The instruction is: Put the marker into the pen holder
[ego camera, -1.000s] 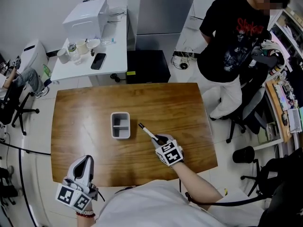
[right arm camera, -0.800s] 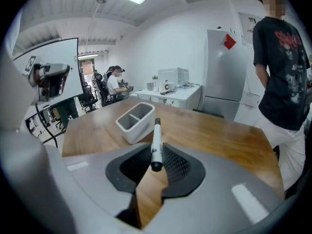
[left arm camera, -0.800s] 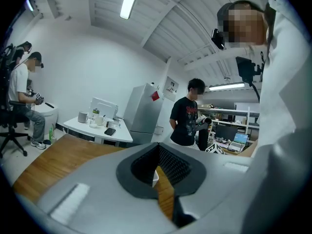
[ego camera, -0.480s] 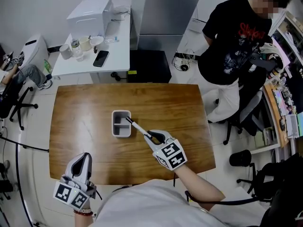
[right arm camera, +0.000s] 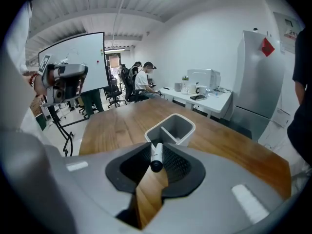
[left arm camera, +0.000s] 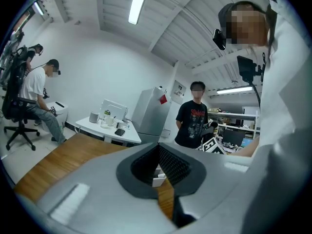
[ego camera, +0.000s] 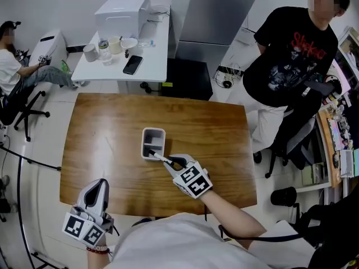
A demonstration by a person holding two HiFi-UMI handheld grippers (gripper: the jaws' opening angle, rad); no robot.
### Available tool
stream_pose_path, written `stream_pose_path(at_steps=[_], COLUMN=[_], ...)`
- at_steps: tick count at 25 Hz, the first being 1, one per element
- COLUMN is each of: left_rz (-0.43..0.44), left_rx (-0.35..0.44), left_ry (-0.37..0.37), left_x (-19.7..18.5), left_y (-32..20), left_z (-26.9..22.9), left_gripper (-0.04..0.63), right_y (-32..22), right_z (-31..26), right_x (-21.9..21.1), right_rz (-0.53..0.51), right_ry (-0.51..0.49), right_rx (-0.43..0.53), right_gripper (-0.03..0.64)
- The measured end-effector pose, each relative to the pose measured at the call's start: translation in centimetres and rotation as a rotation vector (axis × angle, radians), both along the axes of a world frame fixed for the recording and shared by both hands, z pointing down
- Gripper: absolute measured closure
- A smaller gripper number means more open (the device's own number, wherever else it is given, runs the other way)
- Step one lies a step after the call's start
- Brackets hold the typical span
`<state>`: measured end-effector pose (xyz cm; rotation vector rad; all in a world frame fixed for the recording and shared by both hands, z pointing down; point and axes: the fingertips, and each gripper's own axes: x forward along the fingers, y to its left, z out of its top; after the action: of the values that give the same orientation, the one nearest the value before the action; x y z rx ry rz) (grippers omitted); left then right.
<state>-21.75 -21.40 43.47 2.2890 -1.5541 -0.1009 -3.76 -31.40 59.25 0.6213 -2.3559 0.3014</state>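
Observation:
The grey two-compartment pen holder [ego camera: 153,131] stands near the middle of the wooden table [ego camera: 106,128]. My right gripper [ego camera: 173,162] is just to its near right, shut on a white marker [ego camera: 160,157] with a black cap. The marker slants up-left, and its far end reaches over the holder's near compartment. In the right gripper view the marker [right arm camera: 155,155] lies between the pads, pointing at the holder [right arm camera: 176,125]. My left gripper [ego camera: 100,188] hangs at the table's near-left edge, jaws together and empty. In the left gripper view the gripper [left arm camera: 158,152] faces across the table.
Beyond the table's far edge stands a white side table [ego camera: 147,60] with a phone [ego camera: 132,64], cups and a white box. A person in a black shirt [ego camera: 291,60] stands at the far right. Another person [ego camera: 11,66] sits at far left near office chairs.
My right gripper has carried the marker leftward, from beside the holder to its near rim, with the marker's end now over the near compartment. The left gripper has stayed put.

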Motion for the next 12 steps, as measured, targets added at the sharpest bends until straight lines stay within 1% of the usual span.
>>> stream_pose_path(at_steps=[5,12], left_rz=[-0.026,-0.028], left_rx=[-0.005,-0.009], left_ry=[0.008,0.009], left_x=[-0.9,-1.4], left_y=[0.5,0.5], left_z=[0.4,0.4], left_gripper=[0.601,0.601], right_y=[-0.9,-1.9], right_z=[1.1,2.3], right_x=[-1.4,-1.4], right_rz=[-0.003,0.054], right_ry=[0.023,0.046], right_rx=[-0.011,-0.001], right_gripper=[0.549,0.548])
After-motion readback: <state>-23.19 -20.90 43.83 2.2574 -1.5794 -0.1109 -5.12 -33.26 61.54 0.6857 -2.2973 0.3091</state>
